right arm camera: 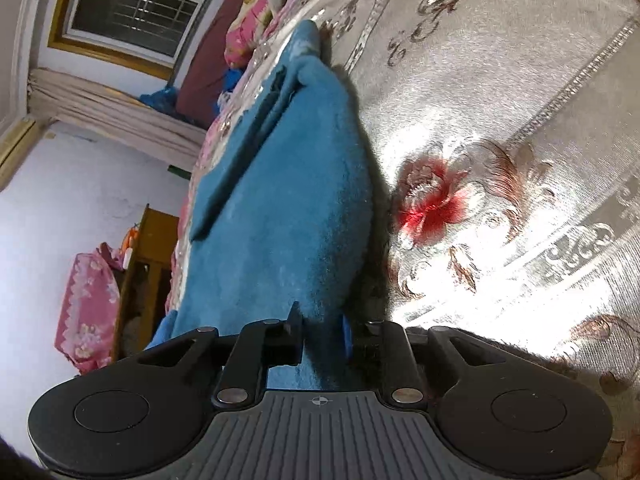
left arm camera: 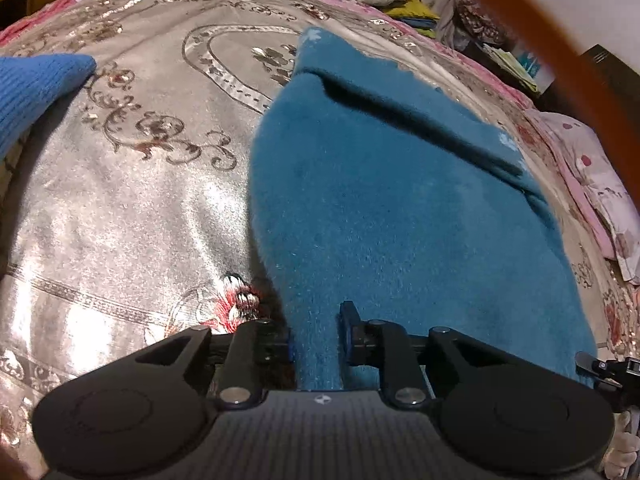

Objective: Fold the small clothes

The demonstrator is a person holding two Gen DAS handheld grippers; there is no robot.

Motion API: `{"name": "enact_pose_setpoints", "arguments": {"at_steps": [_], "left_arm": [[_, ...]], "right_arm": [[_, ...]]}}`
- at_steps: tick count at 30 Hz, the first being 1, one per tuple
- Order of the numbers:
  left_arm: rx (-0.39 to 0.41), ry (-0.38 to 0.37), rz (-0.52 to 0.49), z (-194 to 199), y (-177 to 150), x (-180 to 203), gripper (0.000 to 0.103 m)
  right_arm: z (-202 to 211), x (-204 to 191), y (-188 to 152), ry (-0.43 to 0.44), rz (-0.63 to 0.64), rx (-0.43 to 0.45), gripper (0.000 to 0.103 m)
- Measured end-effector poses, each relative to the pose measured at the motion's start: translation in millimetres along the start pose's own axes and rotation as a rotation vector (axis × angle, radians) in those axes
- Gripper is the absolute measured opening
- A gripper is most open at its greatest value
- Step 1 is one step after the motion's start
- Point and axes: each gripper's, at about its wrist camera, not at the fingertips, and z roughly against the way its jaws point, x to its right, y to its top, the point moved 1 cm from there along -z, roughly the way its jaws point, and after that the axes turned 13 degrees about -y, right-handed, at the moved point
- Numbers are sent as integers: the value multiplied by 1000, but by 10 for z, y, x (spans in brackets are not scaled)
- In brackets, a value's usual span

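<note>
A teal fleece garment [left arm camera: 384, 208] lies stretched over a shiny cream bedspread [left arm camera: 120, 200] with floral embroidery. My left gripper [left arm camera: 318, 336] is shut on a pinched edge of it at the bottom of the left wrist view. The cloth runs away from the jaws with a folded flap across its far part. In the right wrist view the same teal garment [right arm camera: 288, 208] stretches away from my right gripper [right arm camera: 322, 334], which is shut on another edge of it. Both pinches are tight, with fabric filling the gap between the fingers.
A bright blue knit piece [left arm camera: 36, 84] lies at the left edge of the bedspread. Pink floral bedding [left arm camera: 592, 184] and piled clothes sit at the far right. A window [right arm camera: 136, 4], a wooden cabinet [right arm camera: 148, 264] and a pink bundle [right arm camera: 88, 308] stand beyond the bed.
</note>
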Motion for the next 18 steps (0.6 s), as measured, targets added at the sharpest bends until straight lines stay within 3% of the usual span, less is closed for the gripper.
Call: {"name": "enact_pose_setpoints", "arguments": {"at_steps": [3,8,18], "left_arm": [[1,44,-12,23,-2,60,18],[18,37,16,66,80,144,17],[130,-197,140,209,408,62,16]], "right_arm": [[10,-16,-14,4,10,6,19],[67,-11,-4,36,-17,15,15],[132,-104,106,209,-137,42,13]]}}
